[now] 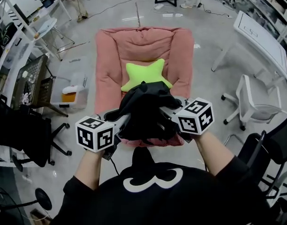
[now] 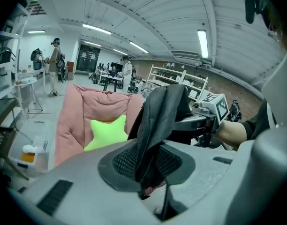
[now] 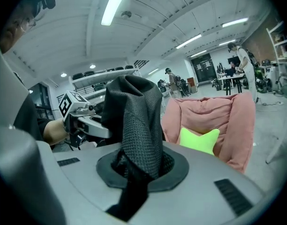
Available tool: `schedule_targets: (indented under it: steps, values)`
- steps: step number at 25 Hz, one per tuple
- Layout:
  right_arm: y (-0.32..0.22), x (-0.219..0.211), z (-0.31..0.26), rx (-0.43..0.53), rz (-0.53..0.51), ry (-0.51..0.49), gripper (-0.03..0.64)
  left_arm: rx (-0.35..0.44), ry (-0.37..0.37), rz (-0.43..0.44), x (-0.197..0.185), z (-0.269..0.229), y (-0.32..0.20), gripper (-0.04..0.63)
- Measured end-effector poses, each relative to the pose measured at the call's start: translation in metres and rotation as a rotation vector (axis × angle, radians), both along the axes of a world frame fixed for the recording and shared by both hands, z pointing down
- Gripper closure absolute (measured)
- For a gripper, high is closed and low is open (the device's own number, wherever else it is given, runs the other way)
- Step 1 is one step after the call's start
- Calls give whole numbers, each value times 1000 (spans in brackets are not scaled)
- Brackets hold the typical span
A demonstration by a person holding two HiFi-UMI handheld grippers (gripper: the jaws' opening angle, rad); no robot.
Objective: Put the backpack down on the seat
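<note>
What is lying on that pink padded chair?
A lime-green star-shaped cushion rests on the pink padded chair. The black mesh backpack held above hides the seat's front part; what lies there cannot be seen.

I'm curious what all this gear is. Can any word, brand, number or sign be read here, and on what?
No readable words or numbers anywhere.
Marker cubes: black-and-white square patterns, no letters.
Black top: white curly emblem, not a legible word.
Distant shelves: too small to read.

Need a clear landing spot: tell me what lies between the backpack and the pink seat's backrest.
A green star-shaped pillow lies on the seat there, just beyond the backpack; the head view shows it best.
</note>
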State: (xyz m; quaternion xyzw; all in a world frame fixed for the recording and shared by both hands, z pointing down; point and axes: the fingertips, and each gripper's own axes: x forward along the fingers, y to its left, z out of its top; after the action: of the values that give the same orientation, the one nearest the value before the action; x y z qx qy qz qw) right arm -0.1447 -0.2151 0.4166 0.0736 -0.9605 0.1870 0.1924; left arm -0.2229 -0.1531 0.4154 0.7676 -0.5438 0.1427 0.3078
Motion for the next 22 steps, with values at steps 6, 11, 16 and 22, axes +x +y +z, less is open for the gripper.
schedule_targets:
  steps: [6,11,16,22]
  values:
    - [-52,-44,7,12,84,36,571,-25,10,97,-48,9,-58,512]
    - [-91,-72,24,33,138,88,571,-35,-1,170,-79,28,-103,512]
    - [-118,-91,40,82,188,123,569,-37,-10,217,-102,48,-137,512]
    - [-143,-105,67,103,215,169,571,-44,-38,248,-119,77,-169,511]
